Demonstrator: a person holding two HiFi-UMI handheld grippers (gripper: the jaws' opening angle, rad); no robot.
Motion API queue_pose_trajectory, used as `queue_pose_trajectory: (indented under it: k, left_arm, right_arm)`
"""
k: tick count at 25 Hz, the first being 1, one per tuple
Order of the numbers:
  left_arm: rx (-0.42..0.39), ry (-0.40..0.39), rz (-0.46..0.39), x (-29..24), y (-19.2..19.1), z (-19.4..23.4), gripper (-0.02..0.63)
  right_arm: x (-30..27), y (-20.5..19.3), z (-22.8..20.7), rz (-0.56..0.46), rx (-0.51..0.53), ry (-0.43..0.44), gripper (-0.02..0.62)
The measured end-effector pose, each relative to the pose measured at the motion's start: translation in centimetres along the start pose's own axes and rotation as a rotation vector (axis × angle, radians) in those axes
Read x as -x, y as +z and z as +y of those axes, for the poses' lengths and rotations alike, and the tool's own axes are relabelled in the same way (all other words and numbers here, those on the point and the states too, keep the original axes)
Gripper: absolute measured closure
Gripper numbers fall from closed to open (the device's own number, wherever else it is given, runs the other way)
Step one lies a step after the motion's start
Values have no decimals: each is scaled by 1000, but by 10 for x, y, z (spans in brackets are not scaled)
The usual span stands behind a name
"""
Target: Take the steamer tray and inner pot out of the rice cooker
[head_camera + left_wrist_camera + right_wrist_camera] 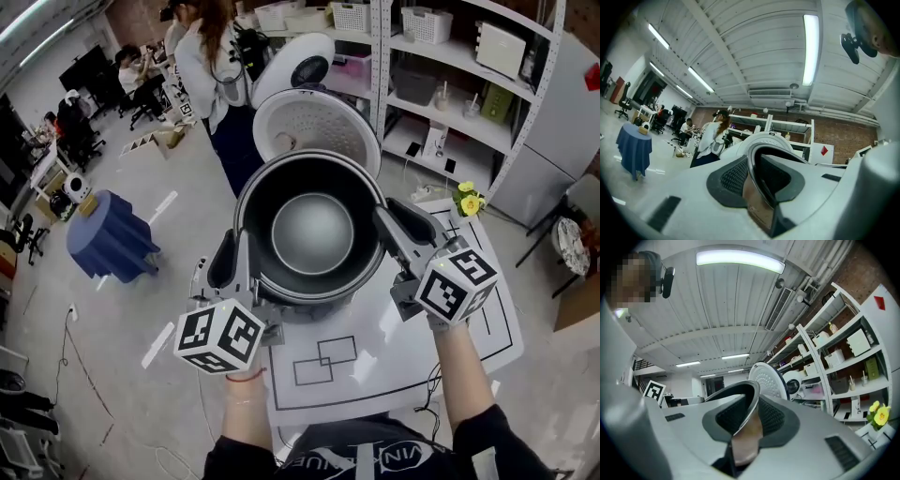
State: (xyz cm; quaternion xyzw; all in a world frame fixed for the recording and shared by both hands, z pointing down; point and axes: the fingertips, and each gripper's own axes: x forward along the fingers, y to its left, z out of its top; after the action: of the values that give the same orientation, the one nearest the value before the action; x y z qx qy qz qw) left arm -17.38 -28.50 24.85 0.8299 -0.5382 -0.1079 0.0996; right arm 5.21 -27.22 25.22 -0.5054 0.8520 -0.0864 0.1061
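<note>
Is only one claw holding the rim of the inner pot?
No, the left claw and the right claw each clamp the rim of the inner pot, on opposite sides.

White table [394,347] at btm ctr-right, black rectangle outlines [323,361] printed on top. Yellow flowers [469,199] sit at its far right corner. Rice cooker [314,127] at the far end w/ lid up, base hidden. Grey floor [141,300] all around: small table under blue cloth [112,242] at left w/ a small tan item [89,204] on top, white tape strips [161,208] beside it, office chairs [80,131] upper left. Shelf unit [450,108] upper right: white baskets [427,23] & white box [500,47] on upper level, grey bin [412,86] & green box [497,101] one level down
</note>
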Motion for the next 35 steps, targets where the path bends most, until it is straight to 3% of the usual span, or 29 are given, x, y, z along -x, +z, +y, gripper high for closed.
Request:
queue_pose_trajectory:
  k: [8,18,28,35]
  left_arm:
    - [26,-107,-3,-9,0,-41,523]
    - [56,-283,60,-33,-31,-114,523]
    - [123,-450,238,-50,-112,-196,523]
    - [112,-519,385,-30,-174,-222,523]
  right_arm:
    - [41,25,-14,-67,7,-70,514]
    - [119,26,-57,-82,-1,-251,514]
    - [217,4,-108,-58,-38,-466,514]
    - [274,-40,-116,-6,-103,-560,515]
